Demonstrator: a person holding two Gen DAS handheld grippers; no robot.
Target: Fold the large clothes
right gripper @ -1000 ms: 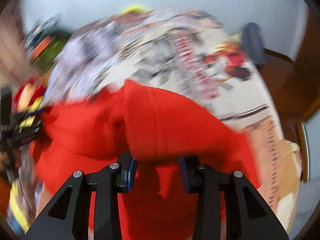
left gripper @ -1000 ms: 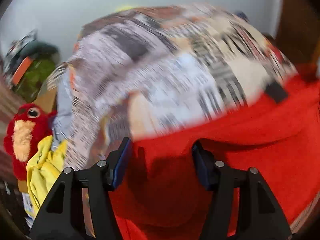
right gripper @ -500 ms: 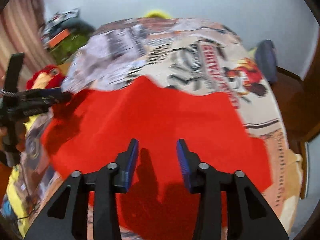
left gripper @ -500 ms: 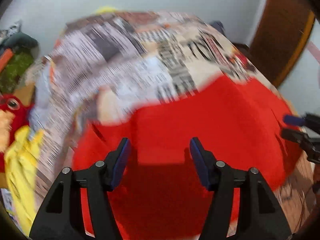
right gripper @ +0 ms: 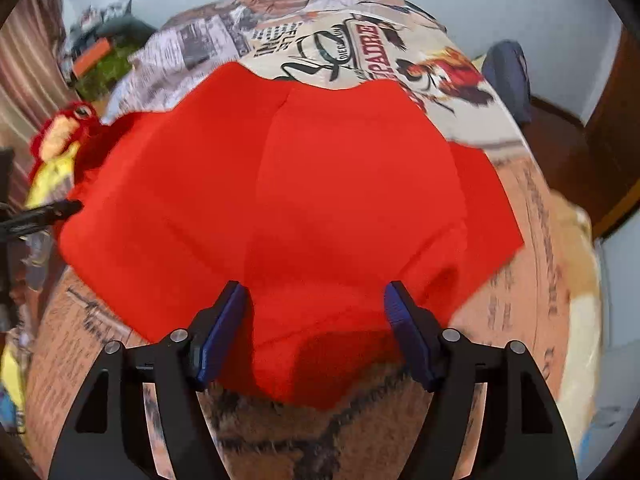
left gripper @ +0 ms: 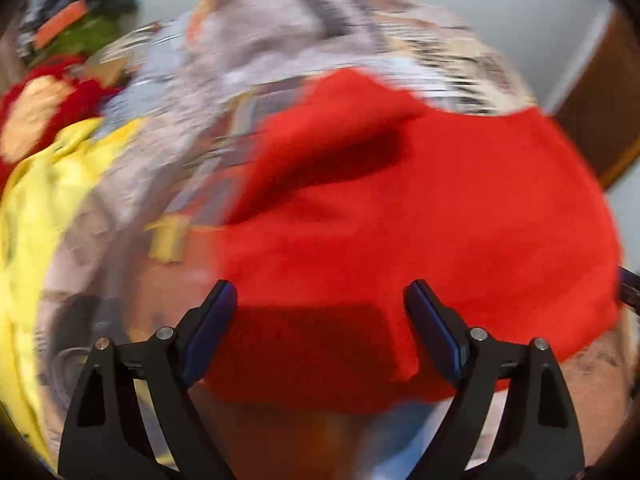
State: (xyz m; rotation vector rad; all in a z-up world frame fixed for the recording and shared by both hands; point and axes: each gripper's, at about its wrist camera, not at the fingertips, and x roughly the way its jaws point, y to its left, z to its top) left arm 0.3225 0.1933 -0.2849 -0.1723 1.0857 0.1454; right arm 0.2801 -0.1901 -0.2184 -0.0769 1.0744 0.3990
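Your red garment (right gripper: 328,184) lies spread across the middle of the printed bedspread (right gripper: 360,36), barely folded, with both left tongs (left gripper: 320,320) and right tongs (right gripper: 316,312) wide open, gripping nothing.

Even, soft indoor light; heavy motion blur in the left view, mild in the right; fisheye-bent, dark-vignetted edges.

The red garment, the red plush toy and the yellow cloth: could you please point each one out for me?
red garment (right gripper: 320,184): right wrist view, on its flat middle panel.
red plush toy (right gripper: 64,136): right wrist view, on its pale face patch.
yellow cloth (left gripper: 44,208): left wrist view, on its crumpled upper part.
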